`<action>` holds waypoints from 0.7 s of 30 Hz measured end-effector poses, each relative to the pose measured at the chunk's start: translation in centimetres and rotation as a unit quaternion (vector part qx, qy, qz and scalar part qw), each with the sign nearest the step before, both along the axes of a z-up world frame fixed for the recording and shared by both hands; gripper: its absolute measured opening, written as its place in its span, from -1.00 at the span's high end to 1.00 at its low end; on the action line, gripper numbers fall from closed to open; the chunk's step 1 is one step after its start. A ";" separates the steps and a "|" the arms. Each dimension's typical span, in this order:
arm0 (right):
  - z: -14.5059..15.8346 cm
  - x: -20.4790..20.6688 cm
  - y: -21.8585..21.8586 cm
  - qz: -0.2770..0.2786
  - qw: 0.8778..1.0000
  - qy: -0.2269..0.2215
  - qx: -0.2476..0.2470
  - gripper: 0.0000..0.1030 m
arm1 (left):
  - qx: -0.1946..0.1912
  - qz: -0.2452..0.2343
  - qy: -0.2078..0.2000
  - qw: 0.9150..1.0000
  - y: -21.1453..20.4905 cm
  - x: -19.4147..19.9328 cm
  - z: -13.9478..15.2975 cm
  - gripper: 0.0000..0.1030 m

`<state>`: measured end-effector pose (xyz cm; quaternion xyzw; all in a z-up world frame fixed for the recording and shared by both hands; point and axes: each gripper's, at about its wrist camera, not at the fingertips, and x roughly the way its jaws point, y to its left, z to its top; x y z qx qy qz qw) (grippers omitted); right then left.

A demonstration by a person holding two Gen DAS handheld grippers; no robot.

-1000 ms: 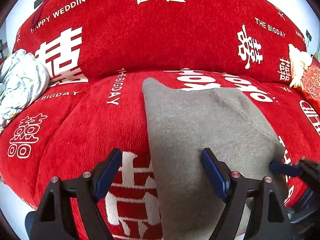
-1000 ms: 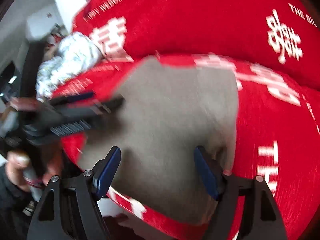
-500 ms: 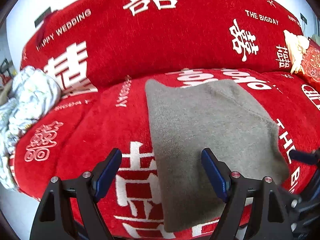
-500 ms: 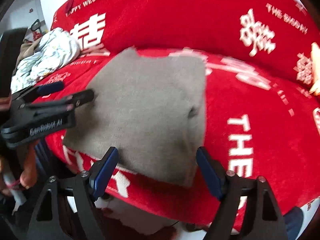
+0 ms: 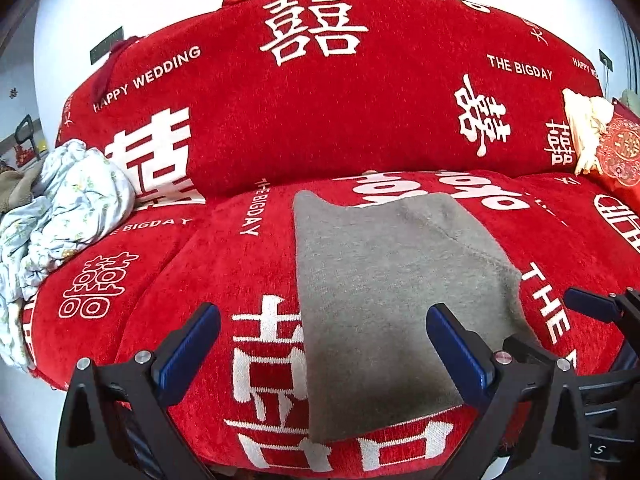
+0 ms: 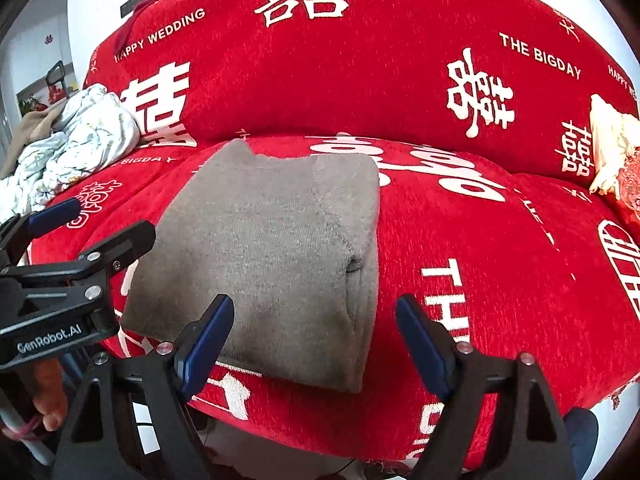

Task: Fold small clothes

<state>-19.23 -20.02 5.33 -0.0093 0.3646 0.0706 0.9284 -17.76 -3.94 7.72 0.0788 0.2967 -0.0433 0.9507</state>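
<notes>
A grey knit garment [image 5: 392,292] lies folded flat on the red sofa seat [image 5: 180,280]; it also shows in the right wrist view [image 6: 272,248]. My left gripper [image 5: 324,344] is open and empty, held back from the seat's front edge over the garment's near left corner. My right gripper [image 6: 316,336] is open and empty, just off the garment's near right corner. The left gripper also shows in the right wrist view [image 6: 72,240], and one right fingertip in the left wrist view [image 5: 588,304].
A crumpled pale floral cloth [image 5: 64,208] is heaped at the sofa's left end, also in the right wrist view [image 6: 76,144]. A red embroidered cushion [image 5: 616,152] with cream cloth sits at the right end. The sofa backrest [image 5: 320,100] rises behind.
Both grippers have pulled back and up from the garment toward the seat's front edge. The garment stays flat where it lay. Both grippers stayed open.
</notes>
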 end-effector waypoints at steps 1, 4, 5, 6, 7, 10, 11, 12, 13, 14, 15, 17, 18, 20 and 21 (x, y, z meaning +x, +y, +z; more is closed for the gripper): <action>0.0 0.0 0.0 0.000 1.000 0.000 0.000 -0.66 | 0.000 -0.001 0.000 1.000 0.0 -0.1 0.0 -1.00; -0.1 -0.1 0.1 0.000 1.000 0.001 -0.003 -0.66 | 0.006 0.008 0.002 1.000 -0.1 -0.1 -0.1 -1.00; -0.1 -0.1 0.2 0.001 1.000 0.001 -0.004 -0.66 | 0.006 0.008 0.006 1.000 -0.1 -0.1 -0.1 -1.00; -0.1 -0.2 0.3 0.002 1.000 0.000 -0.006 -0.66 | 0.005 0.007 0.009 1.000 0.0 -0.1 -0.1 -1.00; -0.1 -0.3 0.4 0.004 1.000 -0.001 -0.007 -0.66 | 0.005 0.007 0.010 1.000 0.1 -0.1 0.0 -1.00; -0.1 -0.4 0.7 0.006 1.000 -0.002 -0.013 -0.66 | 0.009 0.011 0.007 1.000 0.2 -0.4 0.1 -1.00; 0.0 -0.5 0.8 0.006 1.000 -0.002 -0.014 -0.66 | 0.009 0.007 0.010 1.000 0.1 -0.4 0.1 -1.00; 0.0 -0.5 0.9 0.006 1.000 -0.003 -0.014 -0.66 | 0.009 0.003 0.011 1.000 0.1 -0.4 0.1 -1.00; 0.1 -0.6 0.9 0.006 1.000 -0.003 -0.015 -0.66 | 0.010 0.004 0.011 1.000 0.1 -0.5 0.1 -1.00; 0.1 -0.6 0.9 0.005 1.000 -0.004 -0.015 -0.66 | 0.011 0.005 0.010 1.000 0.1 -0.5 0.1 -1.00; 0.2 -0.6 1.0 0.005 1.000 -0.004 -0.015 -0.66 | 0.011 0.005 0.011 1.000 0.1 -0.6 0.1 -1.00; 0.3 -0.6 0.9 0.003 1.000 -0.005 -0.015 -0.66 | 0.012 0.006 0.011 1.000 0.0 -0.6 0.1 -1.00; 0.3 -0.6 0.9 0.003 1.000 -0.004 -0.015 -0.66 | 0.013 0.006 0.011 1.000 -0.1 -0.6 0.1 -1.00; 0.3 -0.6 0.8 0.001 1.000 -0.003 -0.014 -0.66 | 0.014 0.005 0.012 1.000 -0.1 -0.7 0.1 -1.00; 0.3 -0.6 0.7 0.000 1.000 -0.002 -0.014 -0.66 | 0.014 0.006 0.011 1.000 -0.1 -0.8 0.1 -1.00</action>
